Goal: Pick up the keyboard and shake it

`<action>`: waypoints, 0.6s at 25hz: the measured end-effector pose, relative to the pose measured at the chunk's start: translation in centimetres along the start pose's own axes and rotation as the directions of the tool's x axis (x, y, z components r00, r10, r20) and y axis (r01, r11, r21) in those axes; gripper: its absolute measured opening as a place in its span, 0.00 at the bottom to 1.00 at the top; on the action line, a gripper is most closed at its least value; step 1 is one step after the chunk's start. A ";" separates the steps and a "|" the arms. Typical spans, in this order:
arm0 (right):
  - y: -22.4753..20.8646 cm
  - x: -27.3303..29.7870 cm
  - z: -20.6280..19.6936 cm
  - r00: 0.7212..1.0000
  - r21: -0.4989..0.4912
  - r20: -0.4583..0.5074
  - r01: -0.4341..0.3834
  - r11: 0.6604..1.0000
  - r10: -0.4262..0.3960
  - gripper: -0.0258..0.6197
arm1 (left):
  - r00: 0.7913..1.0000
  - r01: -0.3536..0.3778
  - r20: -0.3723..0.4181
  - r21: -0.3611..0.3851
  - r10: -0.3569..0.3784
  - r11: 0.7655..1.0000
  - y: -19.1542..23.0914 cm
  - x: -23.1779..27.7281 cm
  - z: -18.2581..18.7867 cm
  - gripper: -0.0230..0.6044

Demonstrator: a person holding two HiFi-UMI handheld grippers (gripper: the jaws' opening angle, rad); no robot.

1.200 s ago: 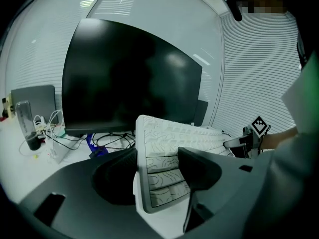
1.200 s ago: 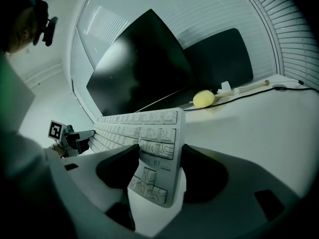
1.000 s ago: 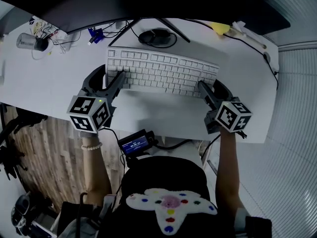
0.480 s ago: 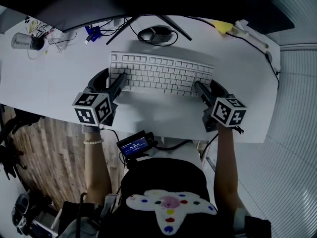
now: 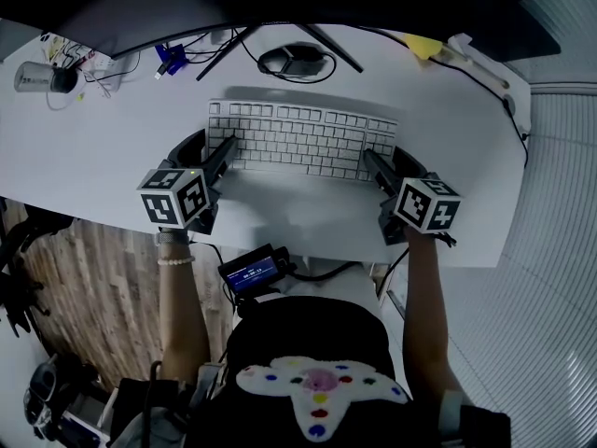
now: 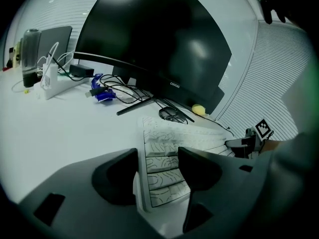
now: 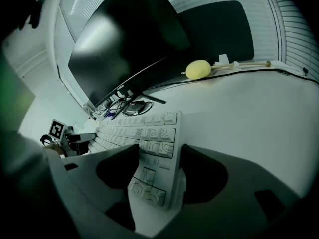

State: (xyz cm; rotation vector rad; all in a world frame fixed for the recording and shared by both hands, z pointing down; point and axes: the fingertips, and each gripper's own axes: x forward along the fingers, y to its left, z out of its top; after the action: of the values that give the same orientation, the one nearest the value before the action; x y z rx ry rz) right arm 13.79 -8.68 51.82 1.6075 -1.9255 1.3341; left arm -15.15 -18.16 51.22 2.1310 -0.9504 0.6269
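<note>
step: shake | flat white plastic keyboard point(image 5: 303, 140): held raised, just in front of black curved monitor point(image 6: 149, 39) | left gripper point(image 5: 221, 153), right gripper point(image 5: 377, 164): each clamped on one keyboard end | advice: move both together, short strokes

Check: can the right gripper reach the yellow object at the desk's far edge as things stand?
Probably not yet: the right gripper is shut on the keyboard at its right end. Otherwise, bare desk lies between it and the yellow object.

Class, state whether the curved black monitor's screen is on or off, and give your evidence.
Off, or at least dark: the curved black monitor shows no image in either gripper view, only pale reflections.
</note>
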 end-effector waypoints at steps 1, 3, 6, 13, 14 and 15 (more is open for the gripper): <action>0.0 0.0 0.0 1.000 -0.001 0.000 0.002 1.000 -0.002 0.46 | 1.000 0.003 -0.001 -0.007 -0.003 1.000 0.0 0.1 -0.1 0.48; 0.0 -0.1 0.1 1.000 -0.001 0.001 0.003 1.000 -0.003 0.46 | 1.000 0.008 0.005 -0.017 -0.008 1.000 0.1 0.1 -0.2 0.48; 0.0 0.0 0.1 1.000 0.000 0.008 0.003 1.000 -0.003 0.46 | 1.000 0.013 0.016 -0.021 -0.013 1.000 0.1 0.2 -0.1 0.48; 0.1 0.0 0.2 0.999 0.007 0.033 0.021 1.000 -0.022 0.47 | 1.000 0.010 0.021 -0.032 -0.009 0.999 0.0 0.0 -0.2 0.48; 0.1 0.0 0.2 0.999 0.007 0.037 0.026 1.000 -0.026 0.47 | 1.000 0.005 0.025 -0.033 -0.004 0.999 0.0 -0.1 -0.1 0.48; 0.1 0.0 0.3 0.999 0.004 0.041 0.033 0.999 -0.033 0.47 | 1.000 -0.003 0.030 -0.035 0.004 0.999 0.0 -0.2 0.0 0.48</action>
State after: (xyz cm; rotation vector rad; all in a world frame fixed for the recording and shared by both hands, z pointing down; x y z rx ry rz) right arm 13.81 -8.87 51.60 1.6733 -1.9127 1.3022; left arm -15.30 -18.08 51.13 2.1143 -0.9746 0.5772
